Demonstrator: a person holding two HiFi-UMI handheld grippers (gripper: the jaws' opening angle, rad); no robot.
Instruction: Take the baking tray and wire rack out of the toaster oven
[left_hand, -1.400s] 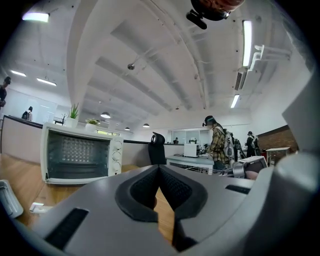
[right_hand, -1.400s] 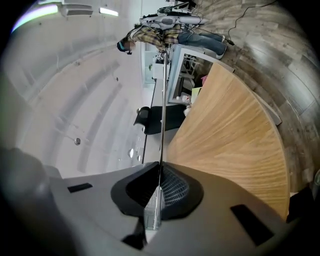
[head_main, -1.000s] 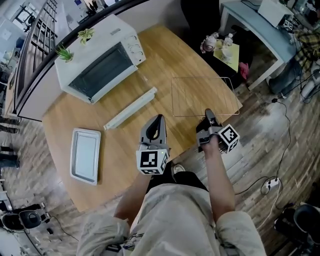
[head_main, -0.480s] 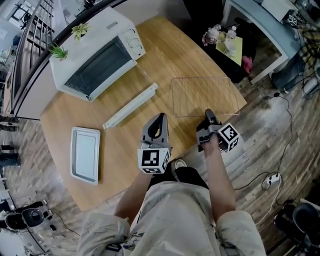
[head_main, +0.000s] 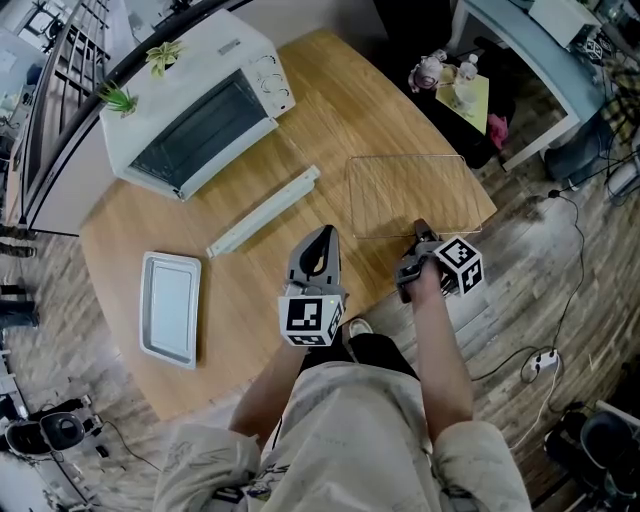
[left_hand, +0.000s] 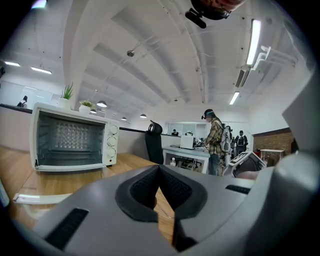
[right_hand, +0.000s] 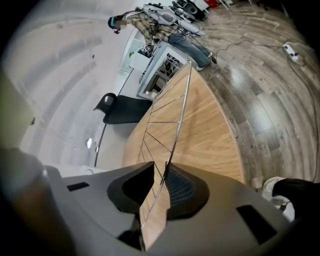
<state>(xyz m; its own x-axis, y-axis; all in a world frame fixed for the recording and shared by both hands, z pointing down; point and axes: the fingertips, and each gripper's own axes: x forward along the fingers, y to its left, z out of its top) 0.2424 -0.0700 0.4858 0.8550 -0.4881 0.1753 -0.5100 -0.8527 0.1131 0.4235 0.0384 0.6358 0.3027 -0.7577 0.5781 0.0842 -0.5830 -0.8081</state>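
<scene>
Grey plastic right claw (right_hand: 161, 169), seen along its own jaws: the black pads stand a little apart, having just been opening. The near edge wire of the rack (right_hand: 182, 115) runs between them. The wire sits nearer the right-hand pad and clear of the other, so nothing is squeezed.

From the head camera, this claw is at the near edge of the wooden table (head_main: 330, 110), about 4 o'clock from the picture's centre. The rack lies flat on the wood and spreads from the claw tip toward 12 o'clock. Its right side runs close to the table's rim at 3 o'clock.

The left claw (head_main: 321, 235) is just beside the right one, at its 9 o'clock, pointing up the table. Its own camera shows the pads pressed together at the tips with nothing between them.

The tray (head_main: 171, 308) lies flat on the wood, well apart from the left claw at its 9 o'clock, near the table's left edge. A long white strip (head_main: 264, 212) lies slanted at 11 o'clock from the left claw, between tray and rack. The white oven (head_main: 195, 105) stands beyond it at 11 o'clock, glass front toward the claws, with two small plants (head_main: 163, 57) on top.
</scene>
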